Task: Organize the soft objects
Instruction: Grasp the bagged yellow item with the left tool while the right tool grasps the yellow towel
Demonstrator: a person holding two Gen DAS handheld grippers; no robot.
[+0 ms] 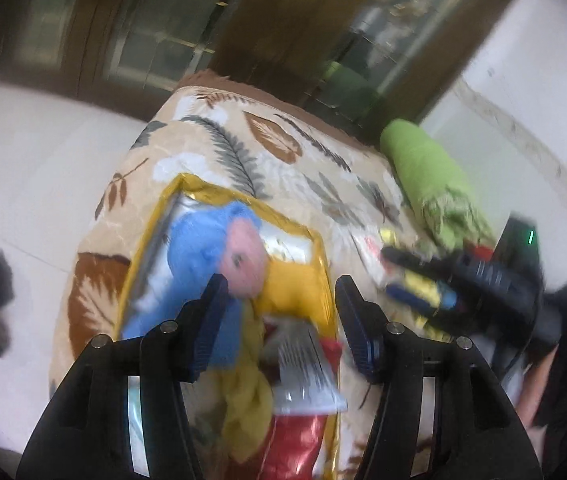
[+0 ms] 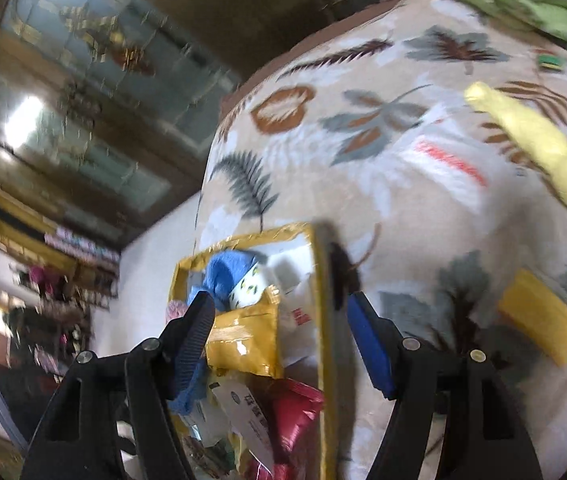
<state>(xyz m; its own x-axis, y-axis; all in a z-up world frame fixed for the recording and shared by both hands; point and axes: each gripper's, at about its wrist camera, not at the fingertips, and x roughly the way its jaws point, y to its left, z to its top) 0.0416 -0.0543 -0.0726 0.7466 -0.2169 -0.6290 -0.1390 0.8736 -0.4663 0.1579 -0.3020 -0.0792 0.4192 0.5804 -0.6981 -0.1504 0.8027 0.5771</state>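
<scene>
Soft objects mostly sit in the gold-rimmed rectangular box (image 1: 325, 264) on the leaf-print blanket (image 1: 267, 152): blue knitted item (image 1: 199, 252), pink knitted ball (image 1: 243, 260), yellow cloth (image 1: 251, 400), packets. Left gripper (image 1: 281, 328) above the box, jaws spread, holding nothing. Right gripper (image 2: 279, 340) straddles the box rim, jaws apart, empty. Looks like between drops. Next: reach the pale yellow rubber glove (image 2: 555, 160) or the green rolled towel (image 1: 431, 172), both outside the box.
</scene>
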